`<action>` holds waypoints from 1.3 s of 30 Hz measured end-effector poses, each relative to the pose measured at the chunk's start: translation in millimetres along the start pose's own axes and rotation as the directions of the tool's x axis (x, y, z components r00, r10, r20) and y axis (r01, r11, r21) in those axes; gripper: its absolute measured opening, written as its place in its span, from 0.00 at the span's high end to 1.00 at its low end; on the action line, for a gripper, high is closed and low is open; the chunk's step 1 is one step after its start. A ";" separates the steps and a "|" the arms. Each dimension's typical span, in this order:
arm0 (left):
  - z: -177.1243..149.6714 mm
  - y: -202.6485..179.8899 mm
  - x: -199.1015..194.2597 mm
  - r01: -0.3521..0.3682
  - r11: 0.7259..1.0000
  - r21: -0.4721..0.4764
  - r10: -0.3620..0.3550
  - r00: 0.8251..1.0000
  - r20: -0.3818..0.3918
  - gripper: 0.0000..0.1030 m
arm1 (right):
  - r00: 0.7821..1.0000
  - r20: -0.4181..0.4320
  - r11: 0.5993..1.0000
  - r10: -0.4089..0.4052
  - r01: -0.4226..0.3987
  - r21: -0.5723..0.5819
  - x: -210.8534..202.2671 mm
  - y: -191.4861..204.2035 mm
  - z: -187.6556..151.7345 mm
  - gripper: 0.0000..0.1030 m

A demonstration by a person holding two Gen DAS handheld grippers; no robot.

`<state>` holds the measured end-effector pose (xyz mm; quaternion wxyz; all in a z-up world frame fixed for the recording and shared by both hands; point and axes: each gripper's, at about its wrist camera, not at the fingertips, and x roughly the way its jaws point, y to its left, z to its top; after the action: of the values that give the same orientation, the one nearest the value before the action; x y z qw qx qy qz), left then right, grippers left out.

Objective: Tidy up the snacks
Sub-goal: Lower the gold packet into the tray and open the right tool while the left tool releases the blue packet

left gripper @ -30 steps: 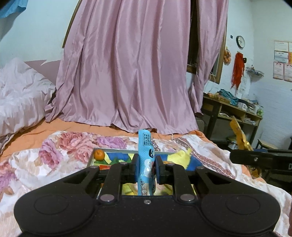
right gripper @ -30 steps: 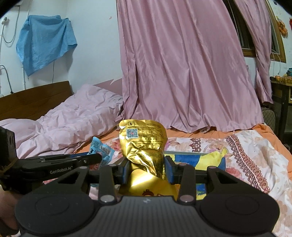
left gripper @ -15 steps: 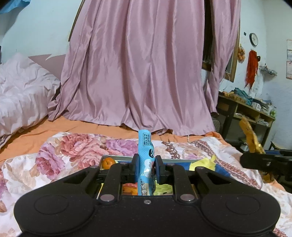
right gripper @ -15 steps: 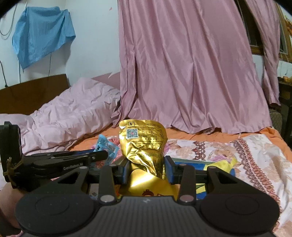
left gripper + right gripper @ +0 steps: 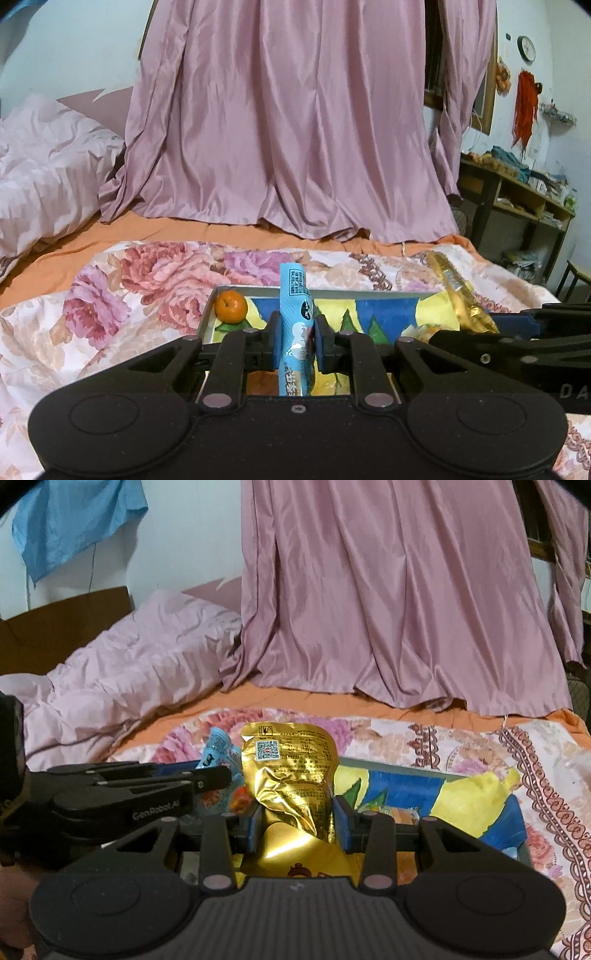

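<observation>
Left gripper clamped on a blue snack packet, held upright over the tray on the flowered blanket. Right gripper squeezes a gold snack bag just beside it. An orange sits in the tray's far left corner.

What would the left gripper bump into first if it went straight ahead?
Probably the tray lying just ahead of the left gripper, which is shut on a blue packet. If it passes above that, the curtain. Depth is unclear.
</observation>
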<state>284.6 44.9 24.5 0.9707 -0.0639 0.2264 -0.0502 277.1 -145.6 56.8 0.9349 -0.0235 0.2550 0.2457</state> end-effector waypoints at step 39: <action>-13.8 8.2 40.6 -0.024 0.999 0.034 0.028 0.992 -0.121 0.76 | 0.987 -0.121 0.994 -0.109 0.108 -0.015 45.6 -35.3 -29.5 0.58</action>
<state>315.2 46.5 -6.6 0.9565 -0.0422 0.2851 -0.0449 314.2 -161.2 6.0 0.9296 -0.0563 0.3086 0.1936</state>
